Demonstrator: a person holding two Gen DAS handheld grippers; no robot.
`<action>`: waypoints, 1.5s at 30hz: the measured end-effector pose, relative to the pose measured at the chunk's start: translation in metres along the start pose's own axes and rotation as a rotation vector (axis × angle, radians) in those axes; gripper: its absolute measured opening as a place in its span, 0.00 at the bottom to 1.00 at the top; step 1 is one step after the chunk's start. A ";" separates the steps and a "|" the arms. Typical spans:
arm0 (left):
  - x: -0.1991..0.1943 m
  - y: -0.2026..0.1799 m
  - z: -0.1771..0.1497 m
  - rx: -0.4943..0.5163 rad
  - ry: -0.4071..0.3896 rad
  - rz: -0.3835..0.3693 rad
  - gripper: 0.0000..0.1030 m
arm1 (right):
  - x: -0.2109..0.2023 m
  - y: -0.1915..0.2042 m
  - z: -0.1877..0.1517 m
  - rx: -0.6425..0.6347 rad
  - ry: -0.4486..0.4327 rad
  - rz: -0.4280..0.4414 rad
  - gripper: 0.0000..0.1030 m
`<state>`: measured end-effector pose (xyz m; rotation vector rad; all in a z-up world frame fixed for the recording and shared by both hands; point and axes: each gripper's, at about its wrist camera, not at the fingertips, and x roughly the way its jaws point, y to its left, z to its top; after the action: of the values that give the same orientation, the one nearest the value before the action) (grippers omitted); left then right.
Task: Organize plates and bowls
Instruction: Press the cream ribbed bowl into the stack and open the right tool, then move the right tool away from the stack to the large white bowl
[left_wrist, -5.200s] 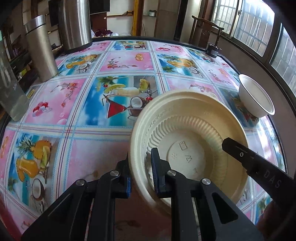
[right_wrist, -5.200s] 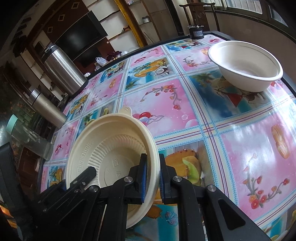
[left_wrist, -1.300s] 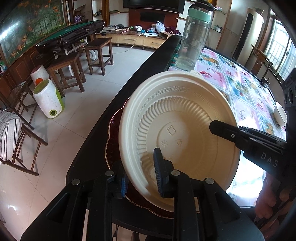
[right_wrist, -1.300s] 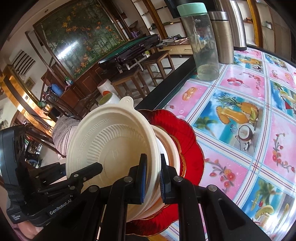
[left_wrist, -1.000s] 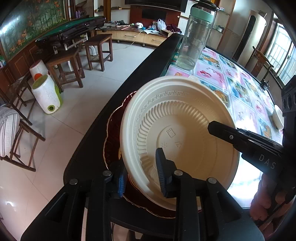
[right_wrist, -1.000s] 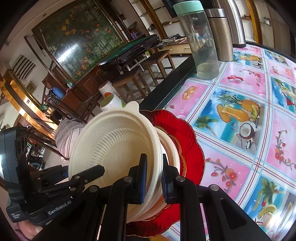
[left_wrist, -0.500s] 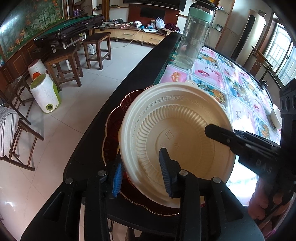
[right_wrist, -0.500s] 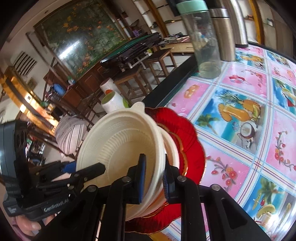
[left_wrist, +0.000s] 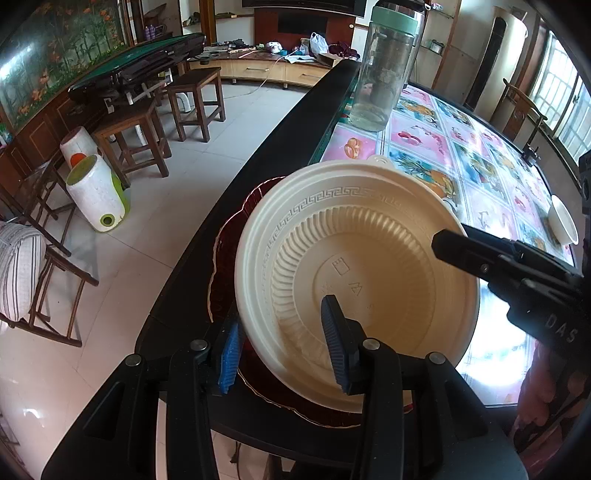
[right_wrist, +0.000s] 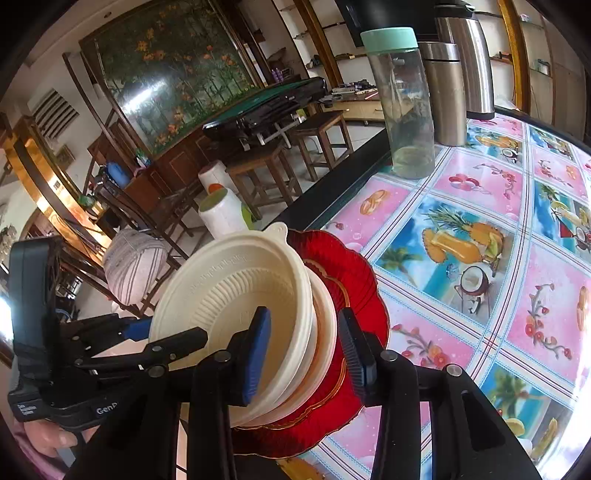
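A cream ribbed bowl (left_wrist: 354, 280) sits on top of a stack of cream dishes on a scalloped red plate (left_wrist: 229, 258) at the table's near edge. My left gripper (left_wrist: 282, 343) is open, one blue pad outside the bowl's near rim and the other inside it. In the right wrist view the same bowl (right_wrist: 229, 295) tops the stack on the red plate (right_wrist: 354, 280). My right gripper (right_wrist: 304, 343) is open too, its fingers straddling the stacked rims. A small white bowl (left_wrist: 563, 223) stands far off on the table.
A clear bottle with a green lid (right_wrist: 402, 99) and two steel flasks (right_wrist: 443, 92) stand along the table's black edge (left_wrist: 280, 133). The patterned tablecloth (right_wrist: 498, 229) stretches to the right. Past the edge, the floor holds wooden stools (left_wrist: 192, 96) and white drums (left_wrist: 96, 192).
Both grippers carried the cream bowl from mid-table to the stack on the red plate. In the last half second both pairs of fingers spread apart and let go of its rim.
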<state>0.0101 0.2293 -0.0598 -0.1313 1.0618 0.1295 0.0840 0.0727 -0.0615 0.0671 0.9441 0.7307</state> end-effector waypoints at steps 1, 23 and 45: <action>0.000 -0.001 0.000 0.004 -0.003 0.007 0.38 | 0.000 -0.002 0.000 0.002 -0.001 -0.002 0.40; -0.032 -0.032 -0.015 0.112 -0.114 0.188 0.38 | -0.021 -0.026 -0.004 0.015 -0.069 -0.024 0.40; -0.014 -0.037 -0.016 0.131 -0.127 0.313 0.54 | -0.059 -0.088 -0.011 0.119 -0.146 -0.084 0.41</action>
<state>-0.0041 0.1897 -0.0531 0.1617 0.9553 0.3456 0.1017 -0.0321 -0.0580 0.1815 0.8449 0.5835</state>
